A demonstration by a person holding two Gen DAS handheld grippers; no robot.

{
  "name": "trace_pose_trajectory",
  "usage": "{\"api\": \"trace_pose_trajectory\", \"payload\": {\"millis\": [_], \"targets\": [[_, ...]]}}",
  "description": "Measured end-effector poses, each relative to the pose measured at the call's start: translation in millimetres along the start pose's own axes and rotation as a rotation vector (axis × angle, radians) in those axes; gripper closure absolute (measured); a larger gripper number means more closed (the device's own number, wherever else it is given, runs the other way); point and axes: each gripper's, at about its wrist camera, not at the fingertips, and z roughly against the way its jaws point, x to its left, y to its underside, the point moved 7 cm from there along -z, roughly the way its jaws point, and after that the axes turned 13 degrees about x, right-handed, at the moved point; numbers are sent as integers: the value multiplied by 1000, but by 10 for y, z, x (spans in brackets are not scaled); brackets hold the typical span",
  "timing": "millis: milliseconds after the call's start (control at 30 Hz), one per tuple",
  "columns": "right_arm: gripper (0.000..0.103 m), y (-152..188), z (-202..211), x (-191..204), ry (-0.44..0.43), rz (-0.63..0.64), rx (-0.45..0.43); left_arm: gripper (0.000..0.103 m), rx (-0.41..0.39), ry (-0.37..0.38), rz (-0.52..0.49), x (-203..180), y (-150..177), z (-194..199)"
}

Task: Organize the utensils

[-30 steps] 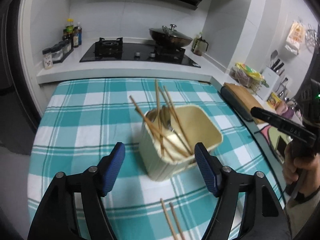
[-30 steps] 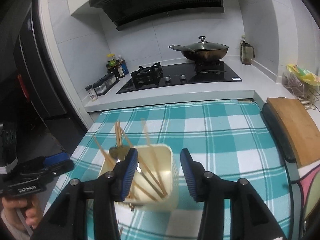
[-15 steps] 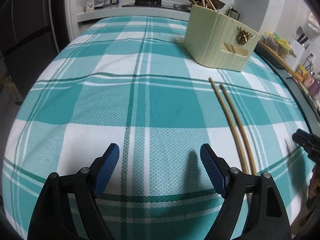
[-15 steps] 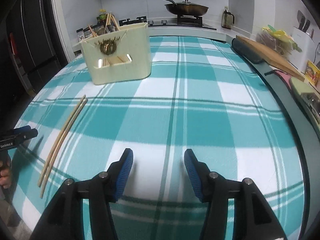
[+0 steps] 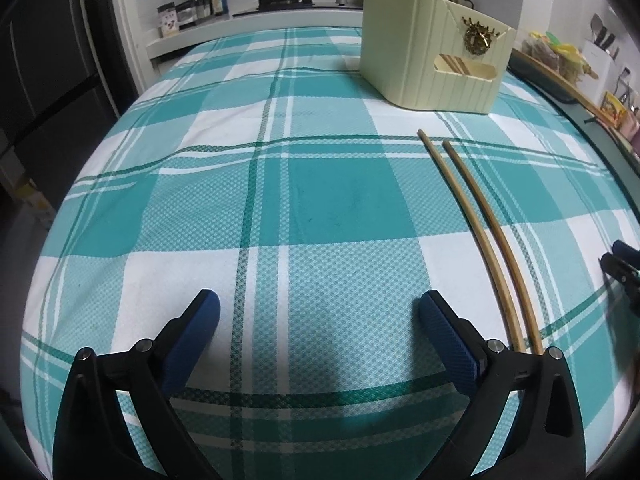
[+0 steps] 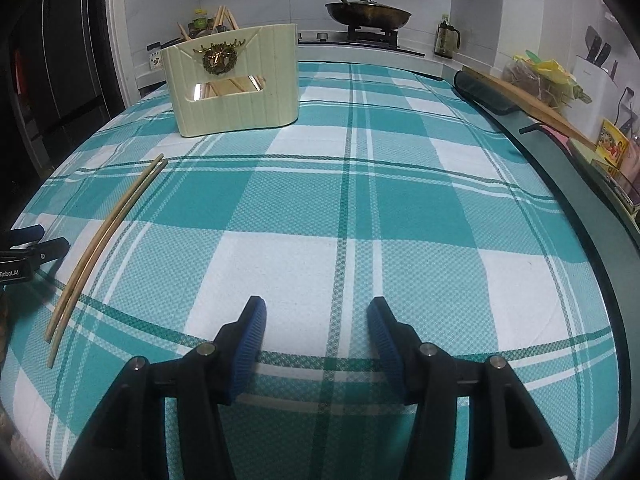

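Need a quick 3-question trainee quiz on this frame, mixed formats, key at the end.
1. True or false: the two chopsticks on the tablecloth lie side by side, near the table's front edge relative to the utensil holder.
2. Which describes the left tool? A) shut on a chopstick B) open, nothing between its pads C) gripping the holder
3. Fill in: the lidded pan sits on the ____.

Key: 1 true; 2 B; 3 stove
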Motion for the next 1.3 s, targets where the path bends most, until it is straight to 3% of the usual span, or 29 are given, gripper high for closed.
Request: {"api": "trace_pose_trajectory", "payload": {"millis": [700,900,1033,1133,1233,1267,1300], "targets": [[48,13,3,7,10,5,-1,1,3,21,2,-12,-5,-2],[48,12,2,6,9,5,-1,2,-2,183,10,-325,-102,156],[48,12,2,5,6,3,0,2,-14,100,-55,-587,-238,116],[48,12,1,5,4,3,0,11,10,48,-63,-635,-266,-6],[48,11,1,3,1,1,0,17,0,42,-71,-643,-253,-34],[48,10,0,4,1,1,0,27,-6,49,-82,-664,-244,-22],[48,9,1,4,1,1,0,43,-17,55,-95,-688,-235,2]]}}
